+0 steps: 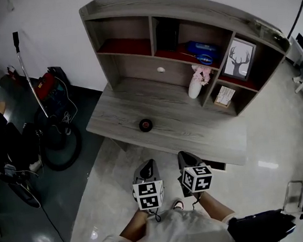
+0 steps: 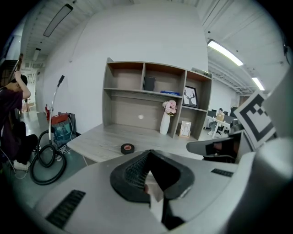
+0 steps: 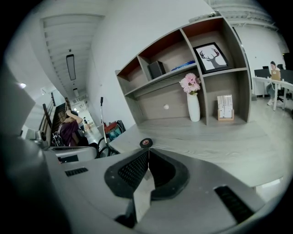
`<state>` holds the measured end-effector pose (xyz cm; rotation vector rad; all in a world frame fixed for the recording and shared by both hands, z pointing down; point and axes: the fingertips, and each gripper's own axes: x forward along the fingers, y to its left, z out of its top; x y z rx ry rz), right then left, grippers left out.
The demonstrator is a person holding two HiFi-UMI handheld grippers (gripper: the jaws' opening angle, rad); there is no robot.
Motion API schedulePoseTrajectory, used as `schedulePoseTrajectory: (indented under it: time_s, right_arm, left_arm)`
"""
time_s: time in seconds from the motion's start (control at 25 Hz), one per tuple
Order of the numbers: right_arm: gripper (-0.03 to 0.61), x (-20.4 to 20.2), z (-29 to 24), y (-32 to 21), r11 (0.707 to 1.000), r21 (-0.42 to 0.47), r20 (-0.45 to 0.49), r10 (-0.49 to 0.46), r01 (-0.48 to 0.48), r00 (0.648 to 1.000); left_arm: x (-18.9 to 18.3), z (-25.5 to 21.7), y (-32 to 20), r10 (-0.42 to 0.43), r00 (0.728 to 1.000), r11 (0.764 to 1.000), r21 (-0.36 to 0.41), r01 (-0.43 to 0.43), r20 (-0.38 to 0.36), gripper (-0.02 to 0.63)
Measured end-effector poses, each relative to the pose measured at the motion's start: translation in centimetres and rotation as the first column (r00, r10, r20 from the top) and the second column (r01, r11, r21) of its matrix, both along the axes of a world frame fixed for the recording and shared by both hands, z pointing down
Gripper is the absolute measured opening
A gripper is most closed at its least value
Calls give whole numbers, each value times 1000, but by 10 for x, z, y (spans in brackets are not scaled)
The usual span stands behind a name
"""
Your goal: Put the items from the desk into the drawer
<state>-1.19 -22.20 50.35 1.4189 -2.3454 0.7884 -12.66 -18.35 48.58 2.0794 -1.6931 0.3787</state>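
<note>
Left hand-held gripper (image 2: 149,154) and right hand-held gripper (image 3: 148,153): jaws fully closed, nothing held, both short of the tabletop (image 1: 194,124). One small black round item (image 1: 145,125), possibly a tape roll, lies near its front edge.

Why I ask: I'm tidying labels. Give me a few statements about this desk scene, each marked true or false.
A tape roll lies on the desk. True.
The left gripper holds the tape roll. False: it is shut on nothing, short of the desk.
The vase holds pink flowers. True.
The deer picture lies flat on the desk. False: it stands upright in the shelf.
The right gripper is open. False: it is shut and empty.
</note>
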Motion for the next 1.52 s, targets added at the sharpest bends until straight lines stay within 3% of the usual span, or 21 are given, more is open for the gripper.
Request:
schedulePoseTrajectory:
  time_s: [0.24, 0.36, 0.52, 0.84, 1.52]
  right_arm:
    - [6, -35, -2, -29, 998, 7, 18, -55, 55, 998]
    - [66, -57, -1, -41, 996, 3, 14, -94, 94, 995]
    - [86, -81, 6, -61, 993, -2, 6, -116, 116, 993]
    - [147, -117, 30, -94, 991, -29, -19, -134, 134, 991]
    - [204, -154, 102, -153, 992, -89, -73, -102, 95, 992]
  left_arm:
    - [-31, 9, -10, -32, 999, 999, -21, 32, 6, 8]
    - [-49, 11, -18, -48, 999, 998, -27, 49, 11, 8]
    - [-72, 13, -32, -72, 997, 997, -29, 72, 15, 8]
    - [-108, 39, -52, -95, 995, 992, -79, 96, 9, 8]
    - [-153, 106, -103, -105, 994, 981, -164, 99, -32, 8]
